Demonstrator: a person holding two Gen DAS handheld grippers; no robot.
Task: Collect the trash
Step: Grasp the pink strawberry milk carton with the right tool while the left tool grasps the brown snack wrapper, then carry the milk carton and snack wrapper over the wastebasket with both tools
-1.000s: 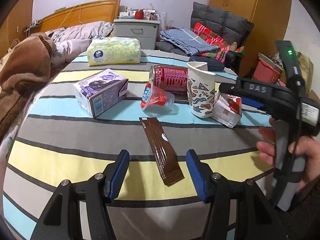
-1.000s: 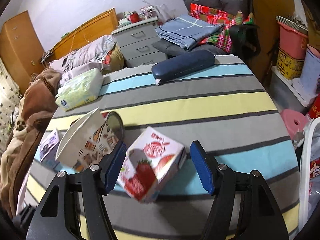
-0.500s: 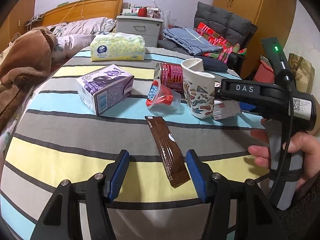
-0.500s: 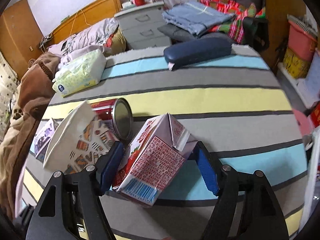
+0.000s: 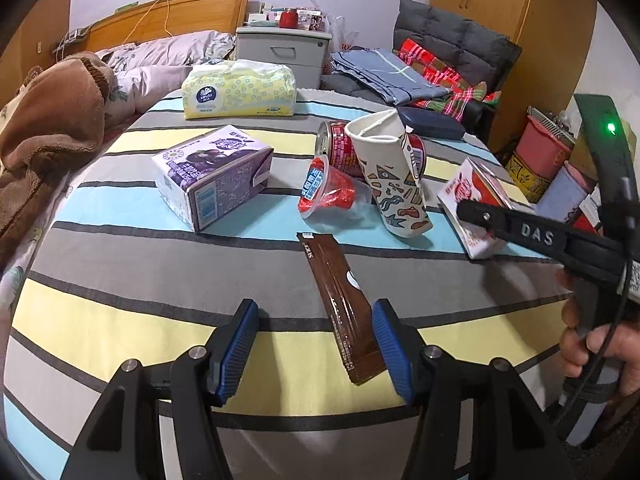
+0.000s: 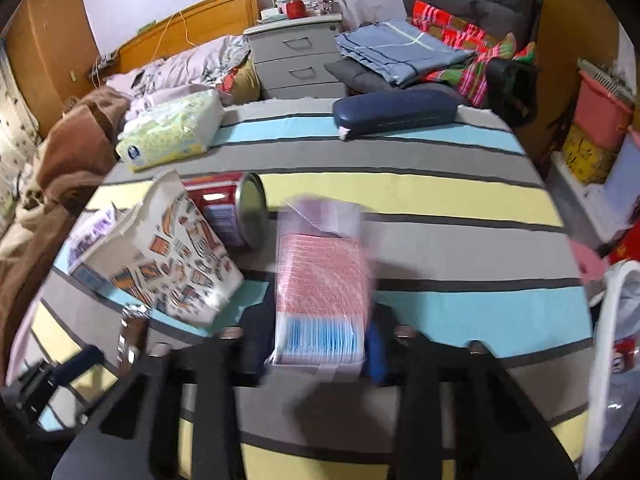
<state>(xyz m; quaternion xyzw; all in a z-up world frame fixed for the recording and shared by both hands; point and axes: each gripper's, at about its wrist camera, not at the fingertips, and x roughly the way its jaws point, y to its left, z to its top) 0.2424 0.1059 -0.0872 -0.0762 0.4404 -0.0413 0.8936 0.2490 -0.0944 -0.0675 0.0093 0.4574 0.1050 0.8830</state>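
On the striped tablecloth point(image 5: 120, 312), a brown wrapper point(image 5: 340, 296) lies between the fingers of my open left gripper point(image 5: 316, 348), close to the right pad. Beyond it are a purple carton point(image 5: 212, 176), a red jelly cup point(image 5: 324, 192), a red can point(image 5: 340, 148) and a patterned paper cup point(image 5: 392, 184). My right gripper point(image 6: 316, 352) is closing on the strawberry milk carton point(image 6: 320, 272), its pads against the carton's sides. The left wrist view shows that carton point(image 5: 472, 196) at the right, with a hand point(image 5: 600, 344) holding the gripper.
A tissue pack point(image 5: 240, 88) and a dark blue glasses case point(image 6: 396, 114) lie at the table's far side. A white plastic bag point(image 6: 616, 320) hangs off the right edge. A bed, a grey drawer unit point(image 6: 296, 60) and a chair with folded cloth stand behind.
The right gripper's jaws have come in around the strawberry carton, which has turned end-on between them. The left gripper has stayed over the brown wrapper.
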